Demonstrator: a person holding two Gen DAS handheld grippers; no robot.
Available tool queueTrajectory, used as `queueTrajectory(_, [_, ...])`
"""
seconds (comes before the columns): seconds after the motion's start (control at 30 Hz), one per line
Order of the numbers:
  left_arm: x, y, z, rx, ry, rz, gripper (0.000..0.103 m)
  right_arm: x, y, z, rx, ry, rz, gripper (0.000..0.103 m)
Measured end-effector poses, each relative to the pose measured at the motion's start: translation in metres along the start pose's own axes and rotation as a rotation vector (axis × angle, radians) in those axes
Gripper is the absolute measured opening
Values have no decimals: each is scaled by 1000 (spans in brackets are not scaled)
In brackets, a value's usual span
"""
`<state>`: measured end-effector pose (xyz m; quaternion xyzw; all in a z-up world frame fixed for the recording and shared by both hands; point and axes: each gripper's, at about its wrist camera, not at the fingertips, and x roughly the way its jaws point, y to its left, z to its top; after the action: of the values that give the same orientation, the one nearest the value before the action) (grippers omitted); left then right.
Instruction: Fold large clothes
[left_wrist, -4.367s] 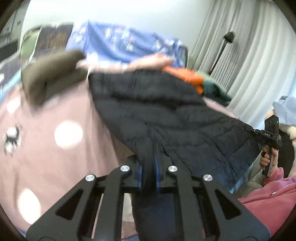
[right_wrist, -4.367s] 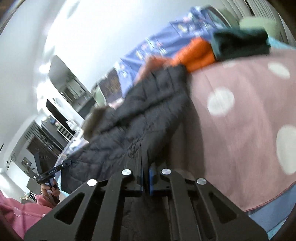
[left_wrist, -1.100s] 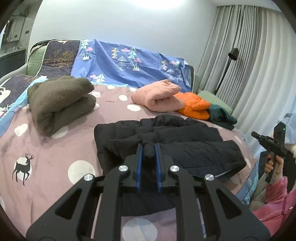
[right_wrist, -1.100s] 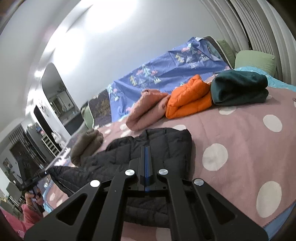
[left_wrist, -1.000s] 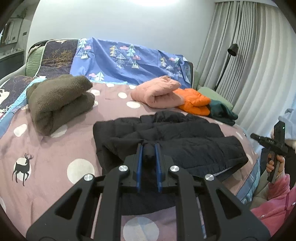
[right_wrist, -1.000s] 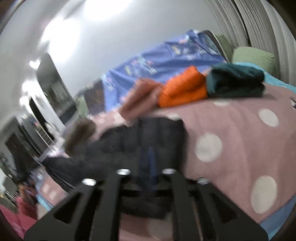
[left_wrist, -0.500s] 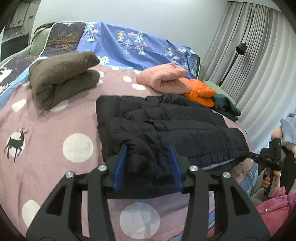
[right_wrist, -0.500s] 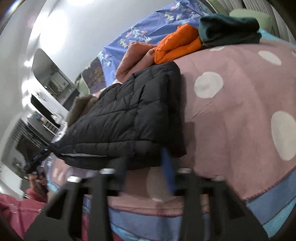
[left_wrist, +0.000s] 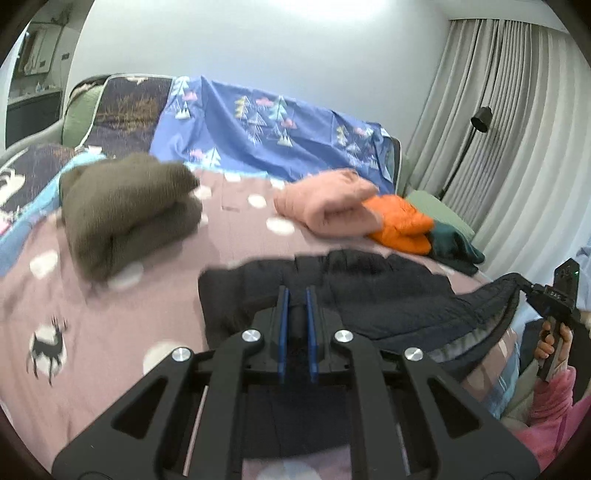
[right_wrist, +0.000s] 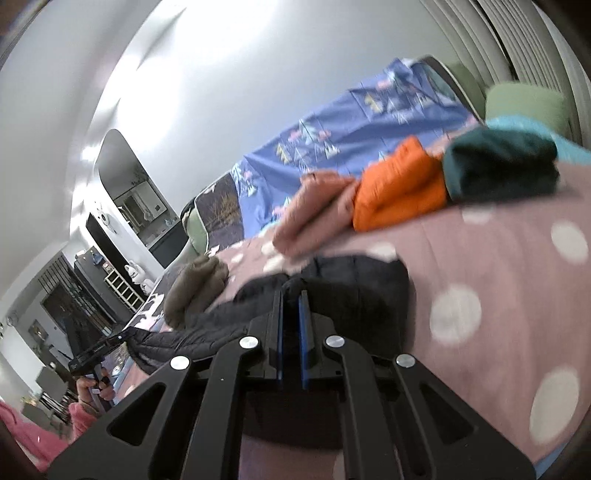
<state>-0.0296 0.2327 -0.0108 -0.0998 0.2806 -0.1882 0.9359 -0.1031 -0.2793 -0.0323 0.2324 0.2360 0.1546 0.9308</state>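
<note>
Black quilted jacket (left_wrist: 388, 295) lying at the near edge of the dotted bed (left_wrist: 240, 206), near hem hanging partly over that edge. Already halved into a wide band; judged about midway, with another fold and squaring up left. Long axis along the near edge, from the near-left part towards the near-right corner. Left claw (left_wrist: 295, 295) clamped on a pinch of the left hem; right claw (right_wrist: 290, 295) nearly closed on the right hem. Four folded garments already set near the far edge.
</note>
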Motion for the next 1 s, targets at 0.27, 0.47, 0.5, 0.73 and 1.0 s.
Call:
queueTrajectory(0.27, [56,27,61,-72,-49,74,45,54,-28,54,66,-66,-174,11])
queueTrajectory(0.47, [63,30,75,-90,-127,109,75,74,-24,47,-18,-59,-219,39])
queueTrajectory(0.5, [66,29,75,-83,-119,111,77,82,-25,42,-43,-33,-235,42])
queueTrajectory(0.73, [140,45,33,-69,152,214,79,147,-43,8,-81,164,-354,49])
queueTrajectory(1.0, [169,55,-37,-93,258,273,84,170,-74,-56,-43,241,-471,58])
